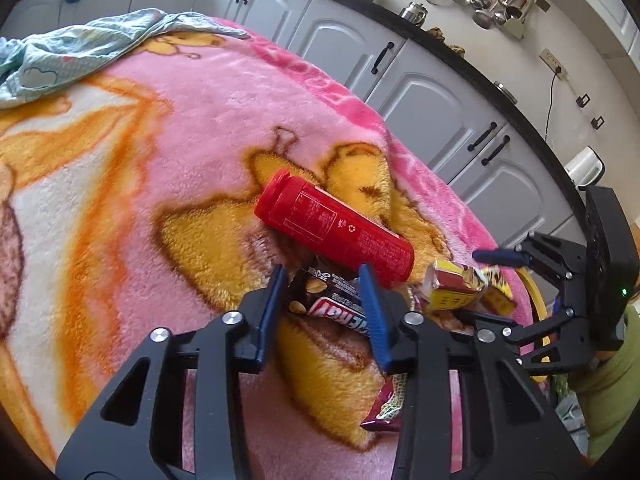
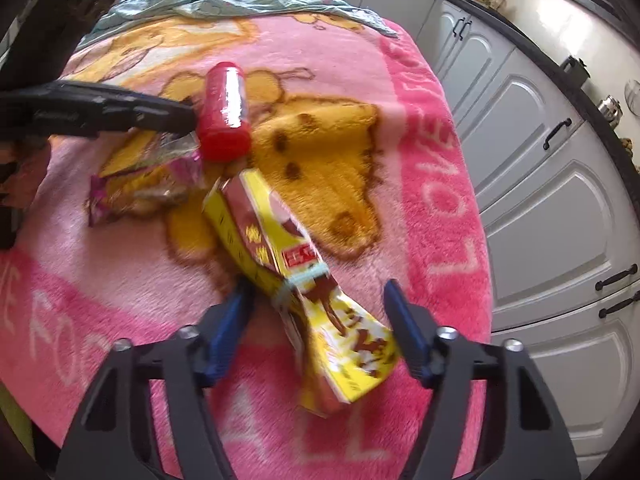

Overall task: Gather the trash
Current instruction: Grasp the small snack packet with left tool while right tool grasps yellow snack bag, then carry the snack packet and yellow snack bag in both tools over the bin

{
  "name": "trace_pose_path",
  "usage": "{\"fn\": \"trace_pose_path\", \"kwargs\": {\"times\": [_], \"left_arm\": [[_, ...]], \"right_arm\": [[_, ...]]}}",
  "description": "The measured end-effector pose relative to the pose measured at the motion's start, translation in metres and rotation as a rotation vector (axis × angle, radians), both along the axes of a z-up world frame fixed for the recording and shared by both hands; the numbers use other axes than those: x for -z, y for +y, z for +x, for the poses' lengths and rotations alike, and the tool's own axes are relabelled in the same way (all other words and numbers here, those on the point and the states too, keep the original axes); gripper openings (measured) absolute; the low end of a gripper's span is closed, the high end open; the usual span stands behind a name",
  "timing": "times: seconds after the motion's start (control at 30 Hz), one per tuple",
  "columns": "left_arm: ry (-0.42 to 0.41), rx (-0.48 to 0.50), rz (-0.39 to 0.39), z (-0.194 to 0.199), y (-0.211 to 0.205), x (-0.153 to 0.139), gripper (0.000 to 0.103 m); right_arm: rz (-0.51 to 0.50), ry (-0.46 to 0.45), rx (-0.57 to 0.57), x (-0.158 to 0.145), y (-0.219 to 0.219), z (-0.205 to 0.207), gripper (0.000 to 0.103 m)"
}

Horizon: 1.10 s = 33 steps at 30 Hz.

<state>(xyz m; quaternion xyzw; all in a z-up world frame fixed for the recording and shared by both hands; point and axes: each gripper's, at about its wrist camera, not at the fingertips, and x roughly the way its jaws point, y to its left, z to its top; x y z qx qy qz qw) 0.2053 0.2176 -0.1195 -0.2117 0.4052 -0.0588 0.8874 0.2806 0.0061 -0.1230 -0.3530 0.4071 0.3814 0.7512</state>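
Two hand-held grippers over a pink blanket: the left hand-held gripper (image 1: 326, 280) pinches a chocolate bar wrapper (image 1: 324, 300) beside a red can (image 1: 336, 232); the right hand-held gripper (image 2: 320, 296), half open, straddles a yellow carton (image 2: 296, 276), grip uncertain.

a pink blanket (image 2: 420, 168) with orange-yellow bear figures, a red can (image 1: 336, 228), a yellow carton (image 2: 280, 264) with brown markings, a dark brown wrapper (image 1: 324, 296), blue gripper pads (image 1: 374, 312).
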Motion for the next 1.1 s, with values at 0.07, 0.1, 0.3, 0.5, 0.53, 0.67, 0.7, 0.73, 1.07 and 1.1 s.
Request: {"fn": "trace_pose_path", "kwargs": {"times": [0.07,0.1,0.3,0.5,0.53,0.67,0.7,0.73,1.07,1.1], "left_arm": [[0.002,0.008,0.014,-0.003,-0.003,-0.001,0.026],[0.003,0.013,0.017,-0.004,-0.004,-0.001,0.025],[0.001,0.033,0.022,-0.021,-0.015,-0.005,0.014],[-0.056,0.015,0.046,-0.044,-0.031,-0.023,0.011],[-0.065,0.014,0.047,-0.046,-0.033,-0.026,0.010],[-0.114,0.010,0.045,-0.055,-0.043,-0.044,0.009],[-0.124,0.014,0.049,-0.056,-0.046,-0.049,0.009],[-0.137,0.018,0.063,-0.057,-0.050,-0.055,0.009],[-0.223,0.102,0.126,-0.054,-0.103,-0.095,0.008],[-0.228,0.111,0.130,-0.054,-0.108,-0.097,0.008]], "right_arm": [[0.000,0.024,-0.005,0.000,-0.001,-0.006,0.041],[0.003,0.043,-0.003,0.000,-0.002,-0.009,0.041],[0.064,0.078,0.037,-0.002,-0.015,-0.030,0.039],[0.120,0.082,0.065,-0.006,-0.028,-0.048,0.039],[0.134,0.086,0.074,-0.007,-0.030,-0.050,0.038],[0.190,0.117,0.114,-0.013,-0.045,-0.053,0.037],[0.208,0.124,0.129,-0.016,-0.050,-0.054,0.037],[0.221,0.126,0.138,-0.018,-0.054,-0.055,0.036],[0.331,0.079,0.203,-0.055,-0.101,-0.069,0.036],[0.339,0.071,0.209,-0.059,-0.107,-0.070,0.036]]}}
